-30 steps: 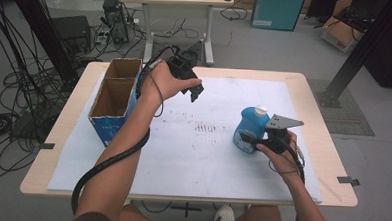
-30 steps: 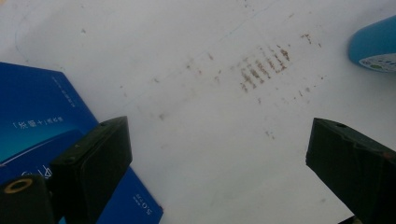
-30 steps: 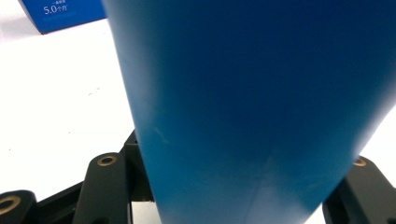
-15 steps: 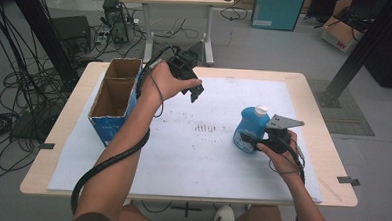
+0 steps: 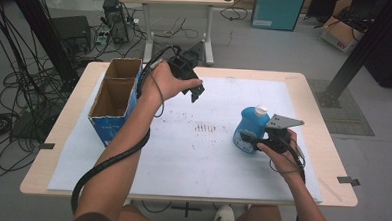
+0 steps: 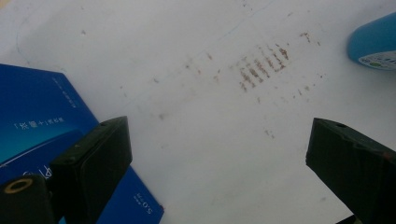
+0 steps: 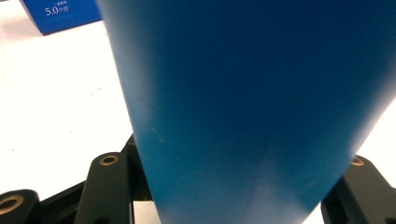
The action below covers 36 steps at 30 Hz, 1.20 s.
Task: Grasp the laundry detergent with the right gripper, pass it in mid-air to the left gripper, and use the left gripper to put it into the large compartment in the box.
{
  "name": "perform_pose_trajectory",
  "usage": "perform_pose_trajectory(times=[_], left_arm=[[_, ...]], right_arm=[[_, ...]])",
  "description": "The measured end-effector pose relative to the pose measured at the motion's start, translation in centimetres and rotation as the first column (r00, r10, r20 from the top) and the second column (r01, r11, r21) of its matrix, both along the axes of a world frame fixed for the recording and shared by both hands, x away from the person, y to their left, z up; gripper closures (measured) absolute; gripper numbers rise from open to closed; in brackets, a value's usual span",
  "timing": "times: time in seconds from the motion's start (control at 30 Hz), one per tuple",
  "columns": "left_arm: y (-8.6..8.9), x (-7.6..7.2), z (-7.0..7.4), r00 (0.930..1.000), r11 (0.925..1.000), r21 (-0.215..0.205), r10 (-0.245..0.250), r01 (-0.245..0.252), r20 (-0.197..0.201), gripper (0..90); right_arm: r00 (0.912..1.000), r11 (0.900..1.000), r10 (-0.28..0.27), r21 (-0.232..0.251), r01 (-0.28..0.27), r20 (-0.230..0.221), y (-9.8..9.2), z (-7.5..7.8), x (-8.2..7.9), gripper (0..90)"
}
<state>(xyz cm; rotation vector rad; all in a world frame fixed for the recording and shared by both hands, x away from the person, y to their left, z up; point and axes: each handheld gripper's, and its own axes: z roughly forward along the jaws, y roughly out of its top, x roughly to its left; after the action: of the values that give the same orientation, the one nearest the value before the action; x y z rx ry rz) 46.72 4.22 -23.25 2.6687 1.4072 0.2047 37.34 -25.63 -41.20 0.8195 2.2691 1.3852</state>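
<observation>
A blue bottle [image 5: 249,127] with a white cap stands upright on the white sheet at the right. My right gripper [image 5: 246,141] is low against its base, and the jaws sit on both sides of it. The right gripper view has the bottle [image 7: 247,102] very close, its blue wall pressed between the jaw bases of my right gripper [image 7: 233,191]. My left gripper [image 5: 197,92] hangs open in the air beside an open blue cardboard box [image 5: 115,94]. Nothing lies between the jaws of my left gripper [image 6: 219,158], which look down on the stained sheet, the box [image 6: 32,121] and the bottle [image 6: 376,42].
The white sheet [image 5: 192,160] covers most of the wooden table [image 5: 41,179] and carries a patch of brown marks [image 5: 206,127] at its middle. A corner of the blue box [image 7: 60,14] is seen past the bottle. Cables, a desk and boxes stand on the floor beyond.
</observation>
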Motion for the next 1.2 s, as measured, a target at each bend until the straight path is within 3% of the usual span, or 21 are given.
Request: perform_pose_trajectory(times=[1.2], left_arm=[[-0.37, -0.1, 0.3, 1.0, 1.0, 0.003, -0.002, 0.002, 0.007, 7.3]], right_arm=[[1.0, 1.0, -0.002, 0.006, 0.002, -0.001, -0.04, -0.02, 0.02, 43.1]])
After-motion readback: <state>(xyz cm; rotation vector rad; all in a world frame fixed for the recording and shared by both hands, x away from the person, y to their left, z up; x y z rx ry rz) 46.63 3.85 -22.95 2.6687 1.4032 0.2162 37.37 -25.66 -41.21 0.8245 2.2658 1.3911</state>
